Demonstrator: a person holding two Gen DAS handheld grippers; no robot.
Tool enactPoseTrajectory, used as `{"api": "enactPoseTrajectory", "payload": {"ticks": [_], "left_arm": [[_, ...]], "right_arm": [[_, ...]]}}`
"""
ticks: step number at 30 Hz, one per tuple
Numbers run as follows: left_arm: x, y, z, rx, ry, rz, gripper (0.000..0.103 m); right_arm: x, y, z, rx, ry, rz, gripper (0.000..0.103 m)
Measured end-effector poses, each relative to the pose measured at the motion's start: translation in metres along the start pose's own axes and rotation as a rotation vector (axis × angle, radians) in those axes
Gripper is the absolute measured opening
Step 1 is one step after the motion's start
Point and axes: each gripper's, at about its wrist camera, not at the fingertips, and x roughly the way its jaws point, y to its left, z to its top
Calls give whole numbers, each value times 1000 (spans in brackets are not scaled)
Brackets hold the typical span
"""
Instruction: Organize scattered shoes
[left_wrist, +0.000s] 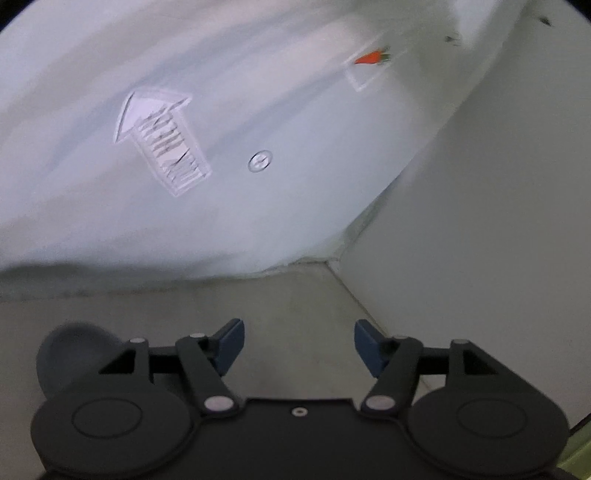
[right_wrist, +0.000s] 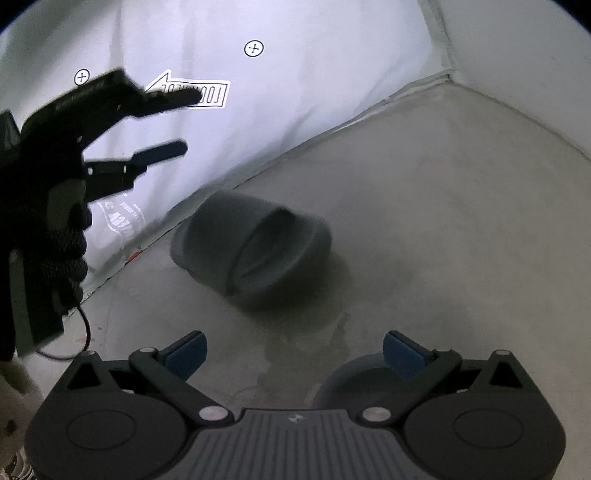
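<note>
**Both grippers empty, two grey slippers on the floor**

The left gripper (left_wrist: 299, 345) hung over bare concrete floor (left_wrist: 288, 306) with its blue pads (left_wrist: 231, 345) spread wide and nothing between them. In the left wrist view, a rounded grey shape (left_wrist: 74, 354) sat at its lower left, half hidden behind the gripper's linkage; it looked like part of a slipper, but too little showed to be sure. Ahead hung a white sheet (left_wrist: 221, 92) printed with an arrow (left_wrist: 159, 140) and a small circled mark, all smeared by blur. A small orange item (left_wrist: 371, 57) near the top right was too blurred to identify.

The right gripper (right_wrist: 293, 354) was likewise released, pads apart and empty. A grey slipper (right_wrist: 251, 245) lay on the floor ahead of it, near the foot of the sheet, tilted with its opening facing the camera and its edges soft with blur. A second slipper (right_wrist: 354, 380) lay just beside the right-hand pad, mostly covered by the gripper body, so only a curved grey edge showed. Whether the pad touched it could not be told.

At the left of the right wrist view, the left gripper appeared as a dark, blurred silhouette, held by a gloved hand (right_wrist: 62, 236) that was cut off by the frame edge. A thin cable (right_wrist: 85, 332) looped on the floor below it.
</note>
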Motion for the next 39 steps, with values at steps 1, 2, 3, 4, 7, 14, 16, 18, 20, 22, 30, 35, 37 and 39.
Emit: {"api": "enactPoseTrajectory", "payload": {"ticks": [1, 2, 3, 4, 7, 14, 16, 18, 20, 22, 30, 35, 37, 39], "left_arm": [[-4, 6, -3, -18, -3, 10, 67], [-9, 10, -6, -30, -6, 20, 67], [-13, 14, -8, -36, -8, 33, 70], [-18, 23, -11, -49, -8, 62, 71], [-24, 49, -17, -76, 21, 110, 77], [-14, 88, -55, -128, 169, 18, 79], [-16, 85, -65, -137, 185, -12, 80], [-16, 73, -80, -117, 242, -33, 80], [-20, 60, -91, -80, 242, -25, 80], [-36, 44, -103, -24, 169, 12, 80], [-23, 51, -50, 135, 148, 65, 85], [-1, 65, -52, 106, 232, 25, 87], [-4, 58, -61, 140, 225, 39, 87], [-10, 48, -75, 154, 214, 60, 87]], "right_arm": [[0, -1, 0, 0, 1, -1, 101], [2, -2, 0, 0, 3, -2, 101], [3, -2, 0, 1, 4, -4, 101], [4, -1, 0, 0, 6, -4, 101], [3, 2, -4, -5, 11, -1, 101], [8, 4, -6, -14, 30, 17, 101], [5, 2, -7, -13, 27, 10, 101], [2, 0, -8, -13, 23, 3, 101], [-1, -4, -9, -7, 19, -9, 101], [-6, -8, -10, -2, 9, -23, 101], [-10, -15, -14, -14, 17, -25, 101], [-8, -8, -15, -29, 28, -9, 101], [-5, -10, -17, -18, 39, -10, 101], [-4, -12, -18, -4, 44, -15, 101]]}}
